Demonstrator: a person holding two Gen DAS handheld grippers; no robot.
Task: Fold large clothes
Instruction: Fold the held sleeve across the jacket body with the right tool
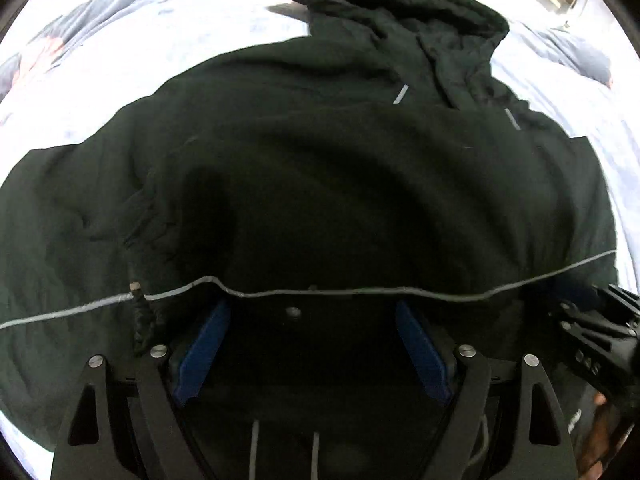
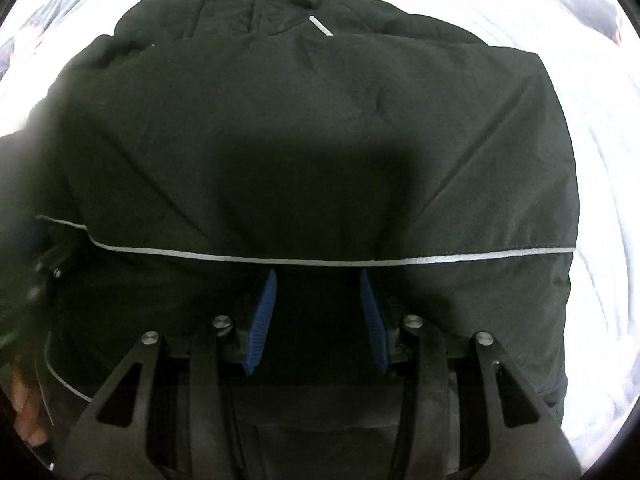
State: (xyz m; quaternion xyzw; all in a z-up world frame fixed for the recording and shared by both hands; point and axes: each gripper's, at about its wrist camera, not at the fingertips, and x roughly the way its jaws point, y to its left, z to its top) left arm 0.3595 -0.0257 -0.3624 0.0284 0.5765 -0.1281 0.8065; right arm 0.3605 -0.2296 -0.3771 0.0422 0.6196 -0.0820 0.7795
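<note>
Both claws point steeply down, left claw (image 1: 312,312) gaping wide, right claw (image 2: 320,284) narrower.

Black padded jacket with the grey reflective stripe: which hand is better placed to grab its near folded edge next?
Probably left: left gripper fingers gape wide at the jacket's stripe; right gripper's stand narrower.

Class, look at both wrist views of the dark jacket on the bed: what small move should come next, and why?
Probably close both grippers on the folded edge: the left gripper and right gripper sit open at the jacket's grey-piped edge, not yet gripping.
</note>
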